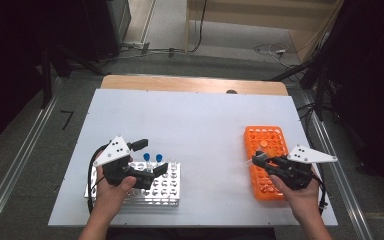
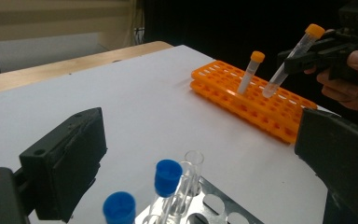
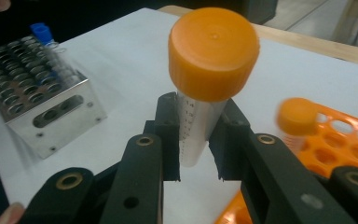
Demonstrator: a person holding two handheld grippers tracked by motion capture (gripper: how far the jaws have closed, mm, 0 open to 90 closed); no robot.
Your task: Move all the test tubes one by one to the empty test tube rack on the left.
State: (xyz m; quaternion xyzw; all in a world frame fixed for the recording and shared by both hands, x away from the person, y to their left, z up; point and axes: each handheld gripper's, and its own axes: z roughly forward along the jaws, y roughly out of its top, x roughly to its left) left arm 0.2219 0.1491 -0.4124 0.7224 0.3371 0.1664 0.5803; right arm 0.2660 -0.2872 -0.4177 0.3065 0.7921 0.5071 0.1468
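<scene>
A person sits at a white table [image 1: 190, 125] holding a black two-jaw gripper in each hand.

The right gripper [image 3: 195, 140], at the lower right of the high view, is clamped on a clear plastic tube with an orange screw cap [image 3: 200, 126]. In the left gripper view the held tube sits at the upper right of the frame, lifted clear of the rack, its long axis tilted: the cap points up and to the right, the rounded bottom down and to the left. In the right gripper view the tube fills the centre, cap toward the top, with fine printed graduation marks down its clear wall; the jaws press on the body just below the cap.

An orange plastic rack [image 1: 266, 160] with many round holes lies at the right of the table. One more orange-capped tube [image 2: 251, 72] stands in it, leaning slightly. That makes two orange-capped tubes.

The left gripper [image 1: 150, 159], at the lower left of the high view, hovers over a metal rack [image 1: 167, 192] with its jaws spread wide and nothing between them. Two blue-capped tubes [image 2: 167, 179] stand in that rack, and beside them one uncapped clear tube [image 2: 193, 163].
</scene>
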